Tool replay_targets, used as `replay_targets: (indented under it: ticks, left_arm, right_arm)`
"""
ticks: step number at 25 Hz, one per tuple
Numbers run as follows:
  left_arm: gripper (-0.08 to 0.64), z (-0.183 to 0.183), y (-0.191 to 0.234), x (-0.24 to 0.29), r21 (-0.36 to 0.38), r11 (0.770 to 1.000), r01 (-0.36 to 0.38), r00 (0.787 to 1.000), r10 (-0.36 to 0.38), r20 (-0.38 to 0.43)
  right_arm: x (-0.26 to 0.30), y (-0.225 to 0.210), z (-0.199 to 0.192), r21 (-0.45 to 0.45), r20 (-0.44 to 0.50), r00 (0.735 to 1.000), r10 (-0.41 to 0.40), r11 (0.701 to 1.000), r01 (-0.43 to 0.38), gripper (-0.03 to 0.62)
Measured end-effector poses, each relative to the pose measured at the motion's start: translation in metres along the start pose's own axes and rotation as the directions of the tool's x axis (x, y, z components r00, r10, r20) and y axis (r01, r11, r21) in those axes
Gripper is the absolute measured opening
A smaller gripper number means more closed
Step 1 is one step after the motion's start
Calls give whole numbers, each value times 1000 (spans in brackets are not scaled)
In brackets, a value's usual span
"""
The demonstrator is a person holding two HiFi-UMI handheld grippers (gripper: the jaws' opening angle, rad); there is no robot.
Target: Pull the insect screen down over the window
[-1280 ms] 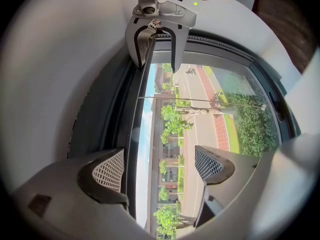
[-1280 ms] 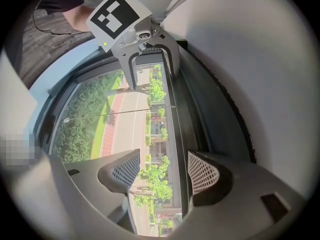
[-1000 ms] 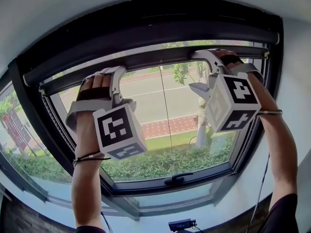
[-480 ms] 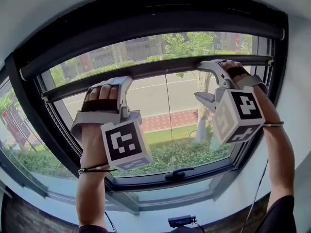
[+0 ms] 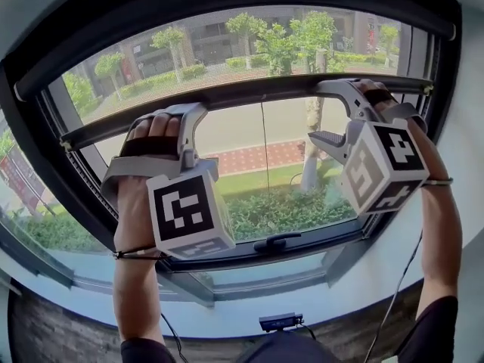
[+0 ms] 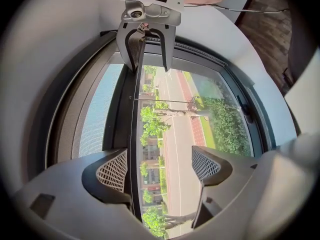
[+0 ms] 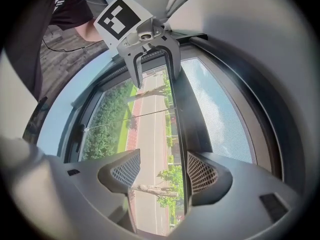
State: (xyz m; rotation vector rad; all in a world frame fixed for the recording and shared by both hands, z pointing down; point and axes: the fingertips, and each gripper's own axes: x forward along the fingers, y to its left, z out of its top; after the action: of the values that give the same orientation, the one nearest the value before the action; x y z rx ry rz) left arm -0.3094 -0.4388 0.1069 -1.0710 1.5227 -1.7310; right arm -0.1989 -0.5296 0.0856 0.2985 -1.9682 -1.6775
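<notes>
While both hands reach up to the window frame (image 5: pixel 83 199), the insect screen (image 5: pixel 227 48) covers only the upper part of the window. Its dark pull bar (image 5: pixel 257 95) runs from the frame's left edge to its right edge, well above the window handle (image 5: pixel 276 242). The left claw (image 6: pixel 159 166) has just been closing; its jaws stand apart with the bar between them, just beside one pad (image 6: pixel 112 170). The right claw (image 7: pixel 162 171) likewise stands apart around the bar, which seems to touch one pad (image 7: pixel 202 173).
</notes>
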Motion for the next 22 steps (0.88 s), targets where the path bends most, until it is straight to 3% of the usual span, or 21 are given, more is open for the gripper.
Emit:
replay_targets:
  ticks: [6, 18, 22]
  left_arm:
    - [425, 3, -2, -2, -38, 999, 32, 999, -30, 39]
    - [413, 4, 0, -4, -58, 995, 78, 996, -76, 40]
    - [399, 5, -19, -7, -64, 992, 104, 993, -100, 60]
  right_arm:
    - [-2, 6, -1, -2, -9, 998, 63, 998, -63, 282]
    - [-2, 8, 1, 56, 40, 992, 119, 991, -121, 282]
    - [1, 26, 2, 72, 55, 988, 141, 987, -145, 281]
